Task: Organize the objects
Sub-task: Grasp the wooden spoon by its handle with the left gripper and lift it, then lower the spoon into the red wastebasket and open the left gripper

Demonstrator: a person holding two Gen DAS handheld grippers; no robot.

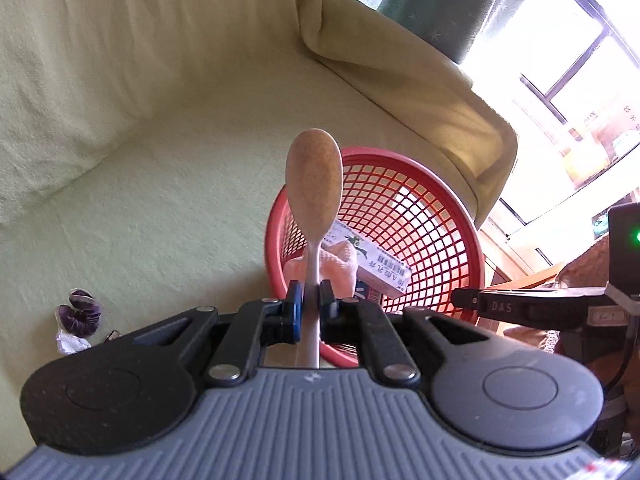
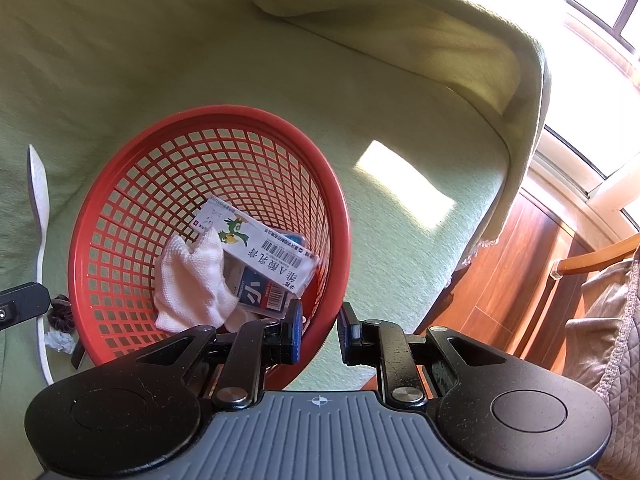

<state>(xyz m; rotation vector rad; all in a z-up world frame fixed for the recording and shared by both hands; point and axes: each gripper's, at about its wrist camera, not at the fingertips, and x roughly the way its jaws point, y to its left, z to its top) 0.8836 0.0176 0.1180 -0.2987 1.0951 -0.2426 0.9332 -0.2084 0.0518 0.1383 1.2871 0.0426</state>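
Spoon point(image 1: 314, 184), pale and speckled, stands upright with its handle clamped in the left tongs point(image 1: 311, 304), in front of the red mesh basket point(image 1: 440, 216) on the green-covered sofa point(image 1: 160, 200). Right tongs point(image 2: 320, 334) grip the basket's near rim. Inside lie a white sock point(image 2: 192, 280) and a printed box point(image 2: 256, 248).

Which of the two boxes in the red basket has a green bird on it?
The white box lying on top; the blue box under it shows none.
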